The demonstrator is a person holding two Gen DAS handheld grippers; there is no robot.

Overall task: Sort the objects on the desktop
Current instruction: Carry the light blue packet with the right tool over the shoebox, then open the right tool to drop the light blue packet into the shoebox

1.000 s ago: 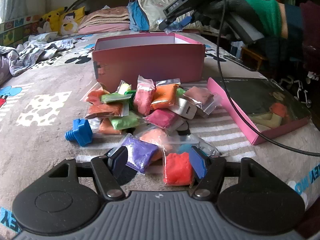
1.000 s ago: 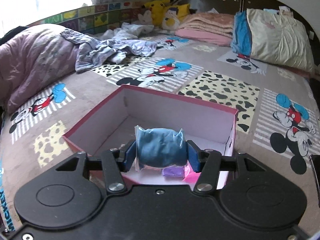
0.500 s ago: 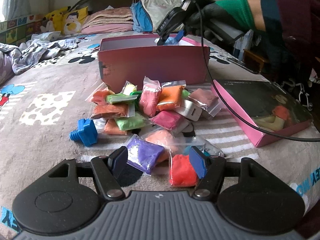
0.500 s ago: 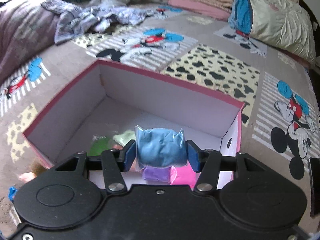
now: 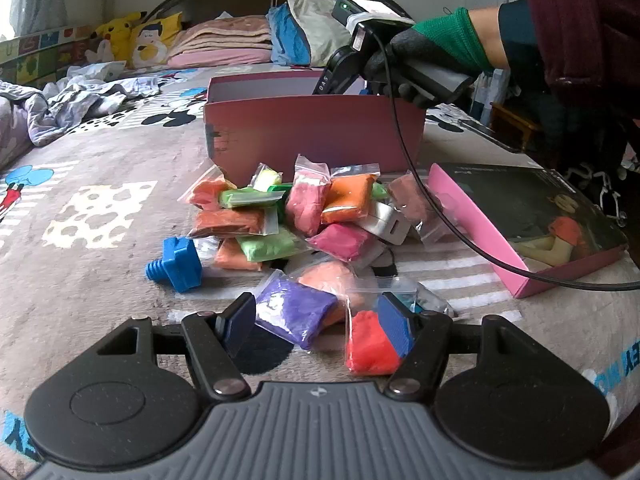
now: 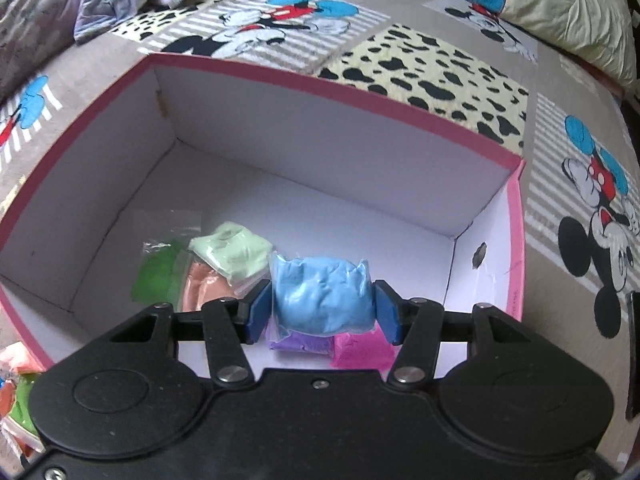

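Observation:
My right gripper [image 6: 323, 311] is shut on a light blue clay bag [image 6: 322, 294] and hangs inside the open pink box [image 6: 516, 240], above a purple bag [image 6: 300, 343] and a magenta bag [image 6: 360, 350]. Pale green [image 6: 232, 252], dark green [image 6: 158, 272] and salmon [image 6: 200, 286] bags lie on the box floor. In the left wrist view the same box [image 5: 314, 130] stands behind a pile of clay bags [image 5: 312, 216]. My left gripper [image 5: 318, 322] is open, low over the pile's near edge, with a purple bag [image 5: 294, 312] and a red bag [image 5: 370, 342] between its fingers.
A blue toy bolt [image 5: 176, 264] lies left of the pile. The pink box lid [image 5: 528, 220] rests to the right, crossed by a black cable [image 5: 460, 236]. A gloved hand [image 5: 424, 60] holds the right gripper over the box. Pillows and rumpled clothes lie farther back on the bed.
The right gripper has lowered into the box with the blue bag still held. The left gripper has edged slightly forward toward the pile and stays open.

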